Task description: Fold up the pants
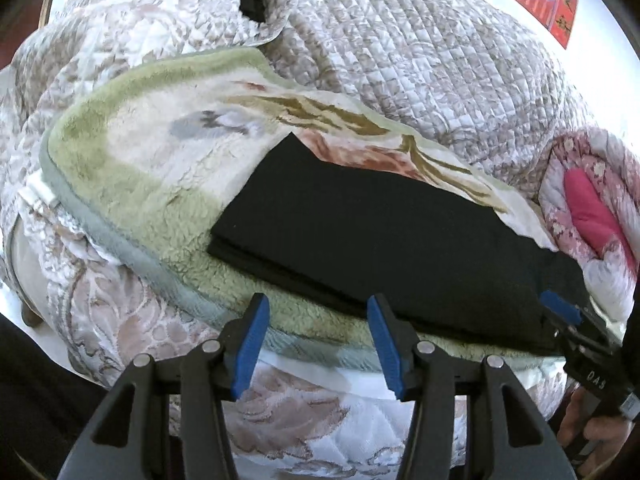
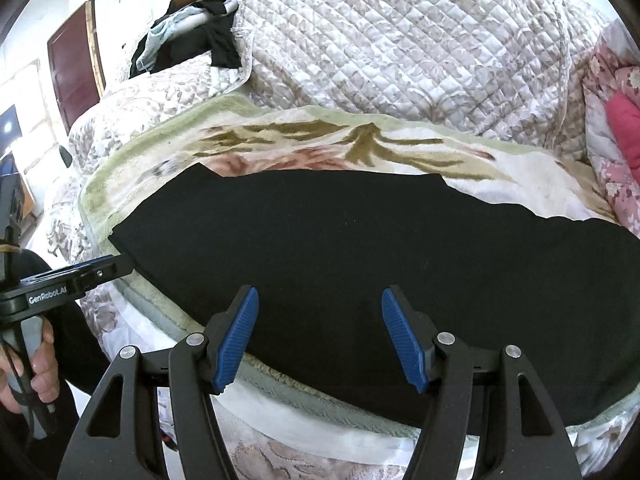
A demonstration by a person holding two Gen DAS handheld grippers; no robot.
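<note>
My left gripper (image 1: 318,344) hung with jaws spread, gripping nothing, the black pants (image 1: 380,232) lying flat on the fleece blanket (image 1: 132,152) toward one o'clock. My right gripper (image 2: 320,340) stood spread and empty, the pants at twelve.

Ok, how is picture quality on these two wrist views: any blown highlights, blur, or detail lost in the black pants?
Left wrist: pants read as flat black without visible texture, wall at top right blown out, strong fisheye bending. Right wrist: the same crushed blacks, the window side at left overexposed, quilt stitching sharp, no motion blur.
</note>
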